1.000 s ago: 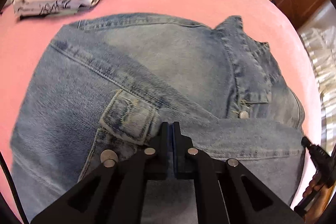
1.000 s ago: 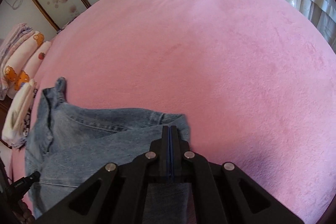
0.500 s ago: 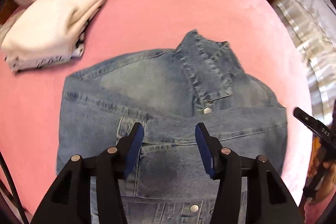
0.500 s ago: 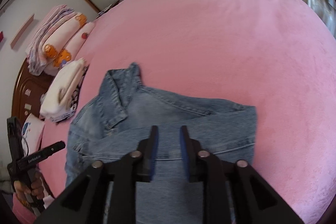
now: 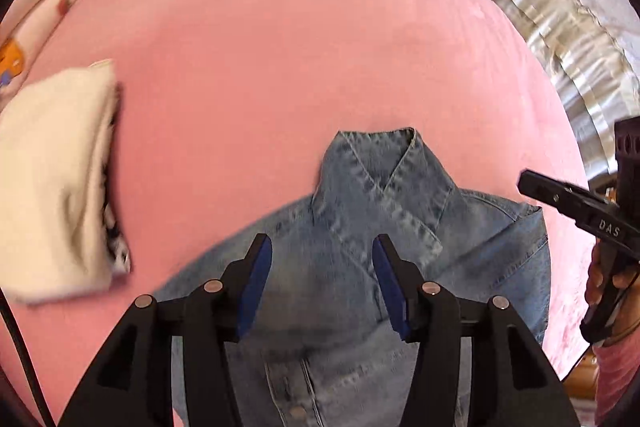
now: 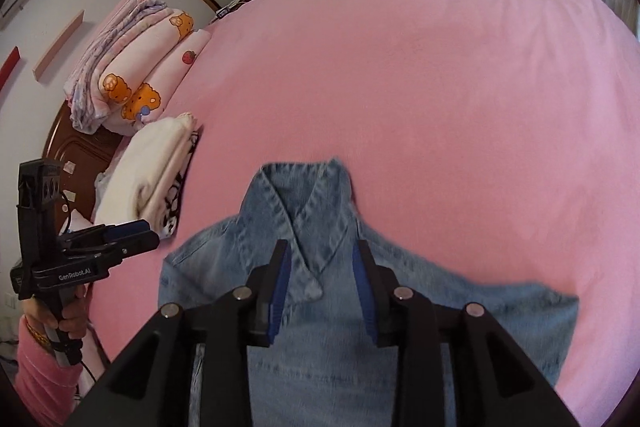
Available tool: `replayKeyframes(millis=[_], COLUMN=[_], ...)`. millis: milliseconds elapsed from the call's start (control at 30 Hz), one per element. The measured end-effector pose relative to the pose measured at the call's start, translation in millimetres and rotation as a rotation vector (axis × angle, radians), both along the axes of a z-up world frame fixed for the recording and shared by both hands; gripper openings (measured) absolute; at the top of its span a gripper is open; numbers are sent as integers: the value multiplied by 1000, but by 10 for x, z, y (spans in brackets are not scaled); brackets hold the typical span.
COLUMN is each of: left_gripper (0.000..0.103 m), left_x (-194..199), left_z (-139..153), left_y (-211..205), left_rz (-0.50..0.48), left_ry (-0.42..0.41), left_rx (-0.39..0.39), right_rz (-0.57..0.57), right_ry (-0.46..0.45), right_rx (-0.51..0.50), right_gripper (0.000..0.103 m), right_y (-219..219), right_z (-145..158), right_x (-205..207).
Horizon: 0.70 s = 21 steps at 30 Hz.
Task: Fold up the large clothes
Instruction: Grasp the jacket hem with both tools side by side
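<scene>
Two printed labels can be read: "GenRobot.AI" on the left claw point(image 6: 136, 233) body at 9 o'clock in the right wrist view, and "DAS" on the right claw point(image 5: 532, 183) arm at 3 o'clock in the left wrist view. Other writing is too small to tell.

Denim jacket point(image 5: 384, 227) is laid on the pink bed point(image 5: 280, 47), at 6 o'clock in both views, collar point(image 6: 304, 195) pointed toward 12. Faded light-blue wash, collar flaps crossed in a V, metal snap buttons seen on the placket at the lower edge. Fabric is partly motion-blurred.

Left claw: jaws parted, blue pads point(image 5: 256, 283) clear of the cloth, nothing gripped. Right claw: jaws parted less widely and still opening, denim seen behind the gap but not pinched.

Folded cream garment point(image 5: 56, 187) over a black-and-white print piece sits at 9 o'clock, well apart from the jacket. Cartoon-bear bedding point(image 6: 136, 83) is stacked at 10 o'clock.
</scene>
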<state>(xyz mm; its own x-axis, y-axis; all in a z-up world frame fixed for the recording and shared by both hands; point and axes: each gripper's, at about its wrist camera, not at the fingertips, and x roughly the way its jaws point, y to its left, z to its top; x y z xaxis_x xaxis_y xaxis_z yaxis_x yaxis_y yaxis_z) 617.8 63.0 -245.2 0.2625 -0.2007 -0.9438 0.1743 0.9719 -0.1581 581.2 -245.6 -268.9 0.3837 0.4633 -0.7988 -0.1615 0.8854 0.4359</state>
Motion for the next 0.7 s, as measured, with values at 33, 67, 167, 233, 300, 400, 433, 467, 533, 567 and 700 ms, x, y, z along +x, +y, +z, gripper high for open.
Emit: replayKeyframes(millis=[33, 67, 167, 233, 300, 400, 433, 467, 533, 567, 700], left_gripper=[56, 59, 59, 59, 59, 59, 59, 59, 59, 59, 59], left_x=[98, 166, 405, 539, 664, 824, 859, 891, 930, 947, 977], left_z=[-48, -87, -253, -366, -488, -694, -758, -825, -951, -1009, -1229], left_y=[-27, -48, -95, -133, -156, -153, -154, -159, -169, -174, -172], left_rz=[-19, -31, -73, -93, -113, -120, -121, -125, -124, -121, -97], left_ry=[3, 3, 23, 37, 46, 87, 93, 99, 114, 125, 154], left_rx=[9, 13, -15, -38, -79, -197, -222, -241, -258, -264, -247], right_rz=[2, 6, 9, 18, 29, 39, 41, 46, 55, 55, 66], right_ry=[2, 6, 21, 45, 74, 115, 128, 143, 169, 176, 190], right_rx=[0, 0, 15, 12, -2, -14, -12, -7, -1, 1, 14], right_gripper=[32, 32, 32, 32, 32, 33, 34, 39, 43, 43, 43], right_y=[22, 49, 115, 170, 229, 298, 312, 324, 365, 378, 449], right_z=[-19, -43, -157, -289, -418, -622, -675, -738, -874, -914, -1070], right_x=[64, 152, 409, 595, 713, 858, 895, 925, 973, 983, 1002])
